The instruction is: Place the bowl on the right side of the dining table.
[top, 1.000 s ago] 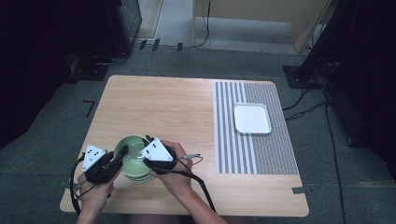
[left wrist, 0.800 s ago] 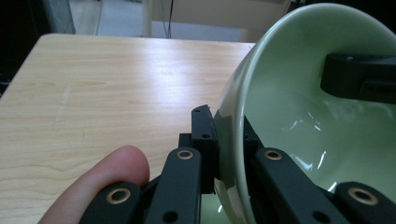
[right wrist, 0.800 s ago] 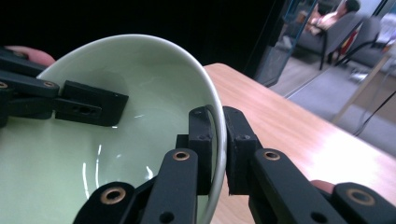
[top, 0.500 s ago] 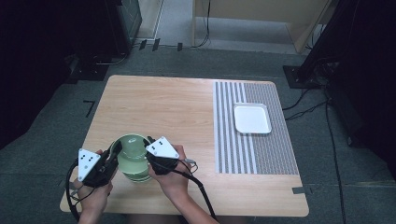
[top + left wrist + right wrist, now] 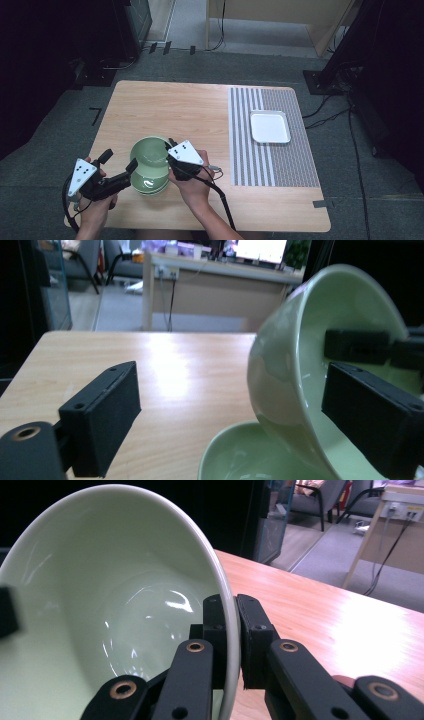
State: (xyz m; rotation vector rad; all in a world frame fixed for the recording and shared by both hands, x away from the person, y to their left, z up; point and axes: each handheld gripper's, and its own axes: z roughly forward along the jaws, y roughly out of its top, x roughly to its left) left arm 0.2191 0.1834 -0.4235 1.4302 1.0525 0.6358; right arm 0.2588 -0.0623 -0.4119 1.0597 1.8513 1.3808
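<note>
Now the left gripper (image 5: 122,175), low left in the high view, has just sprung wide, letting go of the top bowl (image 5: 149,152). The right gripper (image 5: 235,625) pinches its rim, tilted above the lower bowl (image 5: 150,186); separating looks underway.

Left hand-held gripper (image 5: 120,172) just opened wide; right hand-held gripper (image 5: 169,150) seemingly clamped shut.

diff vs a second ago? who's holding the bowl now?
The left gripper has just opened its fingers, let go of the upper green bowl and drawn back toward the table's left edge. The right gripper stays shut on that bowl's rim and now holds it tilted over the lower bowl. The lower bowl, white tray and striped mat have not moved.
</note>
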